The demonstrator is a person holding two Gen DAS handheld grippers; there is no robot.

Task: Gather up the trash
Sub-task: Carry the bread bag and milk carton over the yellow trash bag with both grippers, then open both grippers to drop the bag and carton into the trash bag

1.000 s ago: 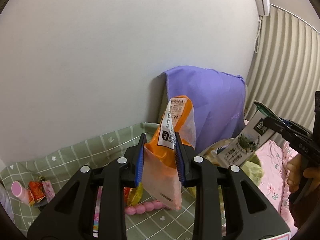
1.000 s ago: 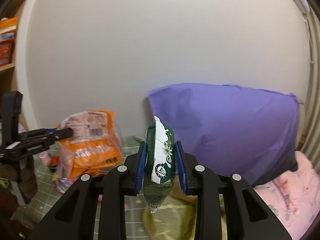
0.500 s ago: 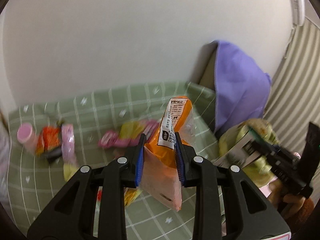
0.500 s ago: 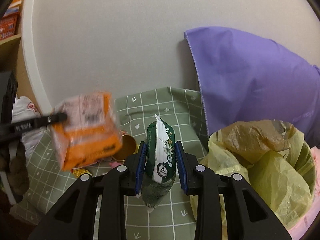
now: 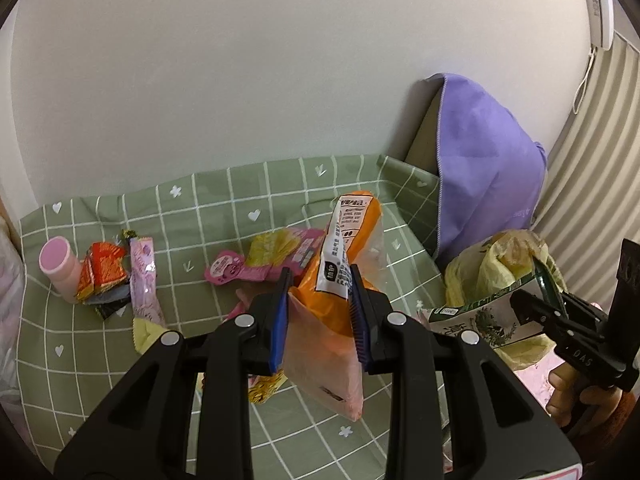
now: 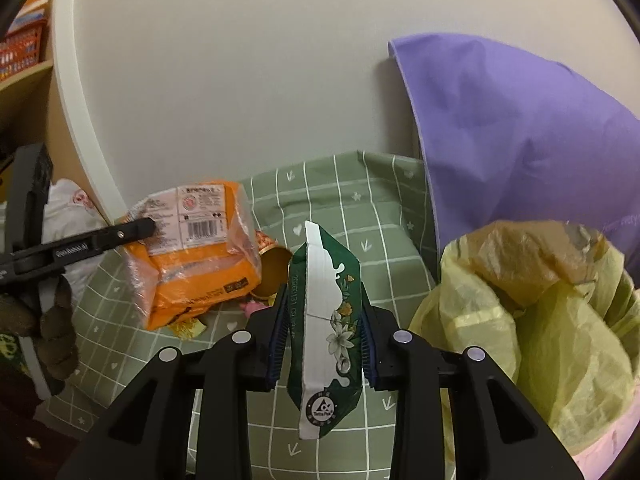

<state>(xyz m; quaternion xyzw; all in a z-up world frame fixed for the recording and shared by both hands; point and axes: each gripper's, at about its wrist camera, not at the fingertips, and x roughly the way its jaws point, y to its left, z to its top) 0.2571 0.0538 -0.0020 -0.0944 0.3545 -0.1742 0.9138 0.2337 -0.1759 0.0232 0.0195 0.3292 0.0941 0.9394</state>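
Green checked cloth with white hearts and flowers (image 5: 224, 208) covers the surface, which runs up against a plain pale wall (image 5: 240, 60). Against that wall at the right leans a purple fabric-covered cushion (image 6: 520, 140), and just in front of it stands a bin lined with a crinkled yellow plastic bag (image 6: 540, 320), its mouth open. Scattered on the cloth at the left lie a pink round-capped bottle (image 5: 58, 264), a red and orange foil wrapper (image 5: 104, 272) touching it, and a long pink sachet (image 5: 144, 280) beside that; nearer the middle sit a pink and yellow flat wrapper (image 5: 272, 260) and a gold round tin (image 6: 276, 270), partly hidden behind the held packets.

Pointing downward toward the cloth, the left gripper (image 5: 318, 320) has its blue pads narrowly clamped on an orange and clear plastic snack bag with a white label (image 5: 344, 280), which hangs above the littered cloth. A gloved hand (image 6: 48, 320) carries this gripper, seen at the left edge of the right wrist view.

Beside the yellow bag's rim, the right gripper (image 6: 322, 332) also tilts downward, with a flattened dark green and white drink carton (image 6: 324, 320) standing upright between its pads. The pads meet the carton's sides, at a narrow setting. A bare hand (image 5: 576, 396) grips its handle.
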